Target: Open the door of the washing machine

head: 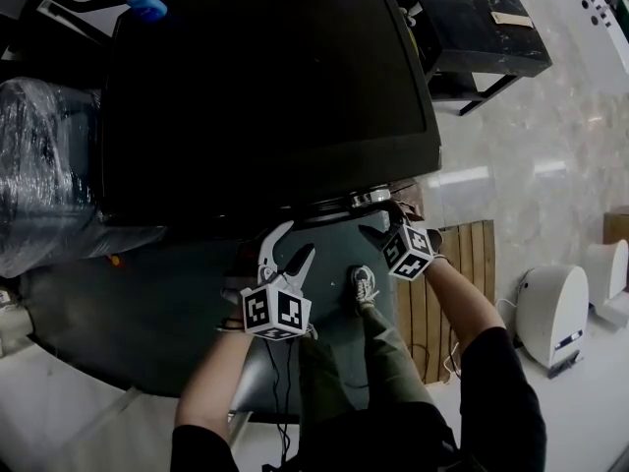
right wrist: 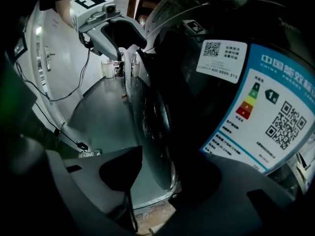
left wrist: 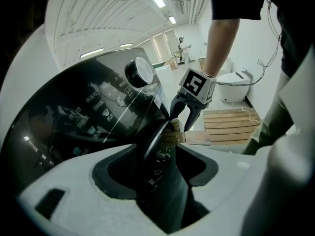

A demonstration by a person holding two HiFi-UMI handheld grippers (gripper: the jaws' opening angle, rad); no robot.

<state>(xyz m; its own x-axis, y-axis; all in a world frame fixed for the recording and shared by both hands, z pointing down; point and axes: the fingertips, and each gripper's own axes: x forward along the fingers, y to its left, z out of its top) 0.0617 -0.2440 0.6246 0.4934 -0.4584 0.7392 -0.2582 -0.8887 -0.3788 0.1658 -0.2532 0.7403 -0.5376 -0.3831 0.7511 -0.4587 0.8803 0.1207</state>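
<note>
From above, the black washing machine (head: 265, 87) fills the head view, and its door's silver rim (head: 366, 199) shows at the front edge. In the left gripper view the round door's rim (left wrist: 155, 141) runs edge-on between my left gripper's (left wrist: 162, 157) jaws, and the pads seem pressed on it. My right gripper (left wrist: 183, 124) straddles the same rim farther along. In the right gripper view the door (right wrist: 152, 122) stands between my right gripper's (right wrist: 165, 166) jaws, with floor showing beside one pad. The left gripper (right wrist: 134, 47) shows beyond it. Both grippers (head: 298, 237) (head: 381, 222) sit at the machine's front.
A blue bottle (head: 145, 6) lies on the machine's top and a plastic-wrapped bulk (head: 44, 165) stands at its left. A wooden pallet (head: 462, 283) and a white appliance (head: 550, 313) are at the right. The person's shoe (head: 364, 285) is just below the door. An energy label (right wrist: 273, 117) is stuck on the front.
</note>
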